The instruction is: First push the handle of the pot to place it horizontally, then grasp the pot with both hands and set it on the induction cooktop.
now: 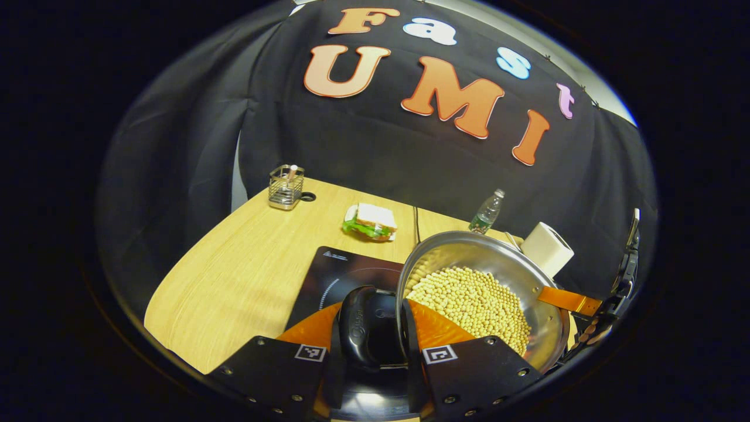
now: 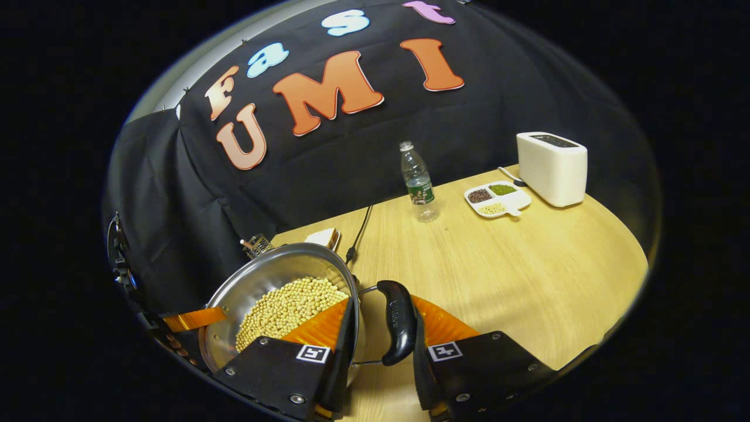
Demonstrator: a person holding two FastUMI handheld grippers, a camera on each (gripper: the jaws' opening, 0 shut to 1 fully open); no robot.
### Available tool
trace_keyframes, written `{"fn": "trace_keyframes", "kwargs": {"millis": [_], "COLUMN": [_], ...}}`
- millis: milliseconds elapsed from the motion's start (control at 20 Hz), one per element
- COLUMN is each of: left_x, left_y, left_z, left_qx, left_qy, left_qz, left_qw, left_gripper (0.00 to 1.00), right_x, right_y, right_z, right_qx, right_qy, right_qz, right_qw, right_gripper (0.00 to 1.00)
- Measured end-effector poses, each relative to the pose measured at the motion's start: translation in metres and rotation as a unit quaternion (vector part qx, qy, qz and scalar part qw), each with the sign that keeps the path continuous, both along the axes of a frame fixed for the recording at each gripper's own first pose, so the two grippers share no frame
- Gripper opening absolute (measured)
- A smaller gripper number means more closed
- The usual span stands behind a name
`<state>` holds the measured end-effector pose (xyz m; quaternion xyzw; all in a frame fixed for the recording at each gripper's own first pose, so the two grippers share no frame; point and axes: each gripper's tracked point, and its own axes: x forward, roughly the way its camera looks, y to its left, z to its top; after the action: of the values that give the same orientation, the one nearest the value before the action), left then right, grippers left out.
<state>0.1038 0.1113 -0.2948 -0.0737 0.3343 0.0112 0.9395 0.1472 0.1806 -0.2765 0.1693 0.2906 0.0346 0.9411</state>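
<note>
Your pot (image 1: 492, 275) is a shiny steel pan with a wide rim, and pale round beans (image 1: 474, 302) are heaped across its bottom. It has a black loop handle on each side. In the left gripper view the pot sits tilted, its near wall beside the black cooktop (image 1: 345, 278) on the wooden table (image 1: 246, 275); whether it rests on the table or is lifted clear, you cannot tell.

Your left gripper (image 1: 375, 346) is clamped on one handle (image 1: 366, 325): one finger lies outside the loop and the other presses against the pot's rim side. Your right gripper (image 2: 378, 340) straddles the pot's wall and the other handle (image 2: 398, 319), one finger reaching inside over the beans and the other outside the black grip. Whether both fingers press there, you cannot tell. In each view the other gripper shows at the pot's far rim.

Beyond the pot, a wire basket (image 1: 286, 187) stands near the table's far left corner with a utensil upright in it. A sandwich (image 1: 372, 223) lies behind the cooktop. A plastic bottle (image 2: 417, 181) stands upright near the wall. Just beside a white toaster (image 2: 552, 169), a divided white dish (image 2: 498, 200) holds dark, green and pale beans, each in its own compartment.
</note>
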Motion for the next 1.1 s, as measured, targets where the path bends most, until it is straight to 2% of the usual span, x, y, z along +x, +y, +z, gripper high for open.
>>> {"fn": "trace_keyframes", "kwargs": {"millis": [300,650,700,750,800,850,900,950,1000,1100], "left_x": [0.001,0.0,-0.001,-0.004,0.003,0.006,0.001,-0.001,-0.004,-0.011], "left_y": [0.046,0.062,0.06,0.069,0.083,0.08,0.08,0.077,0.071,0.056], "left_z": [-0.018,-0.03,-0.03,-0.027,-0.023,-0.008,0.004,0.023,0.044,0.097], "left_qx": [0.001,-0.005,0.001,0.039,0.082,0.085,0.09,0.091,0.092,0.104], "left_qy": [0.023,0.027,0.028,0.027,0.021,0.011,-0.004,-0.026,-0.054,-0.121], "left_qz": [0.019,0.006,0.001,0.007,0.02,0.018,0.028,0.036,0.039,0.04], "left_qw": [1.0,1.0,1.0,0.999,0.996,0.996,0.996,0.995,0.994,0.986], "left_gripper": [0.45,0.44,0.45,0.51,0.6,0.94,0.97,0.96,0.95,0.94], "right_x": [0.009,0.009,0.005,0.003,0.002,0.004,0.003,0.002,-0.001,-0.006], "right_y": [0.039,0.042,0.043,0.043,0.038,0.031,0.023,0.015,0.005,-0.017], "right_z": [-0.024,-0.038,-0.04,-0.044,-0.039,-0.04,-0.031,-0.022,-0.013,0.013], "right_qx": [0.001,0.007,0.016,0.02,0.019,0.01,0.005,0.002,-0.001,-0.012], "right_qy": [0.021,0.036,0.041,0.049,0.048,0.041,0.027,0.017,0.009,-0.018], "right_qz": [0.007,0.002,0.008,0.015,0.017,0.01,0.007,0.004,-0.001,-0.01], "right_qw": [1.0,0.999,0.999,0.998,0.999,0.999,1.0,1.0,1.0,1.0], "right_gripper": [0.47,0.47,0.43,0.5,0.49,0.58,0.71,0.8,0.95,0.95]}}
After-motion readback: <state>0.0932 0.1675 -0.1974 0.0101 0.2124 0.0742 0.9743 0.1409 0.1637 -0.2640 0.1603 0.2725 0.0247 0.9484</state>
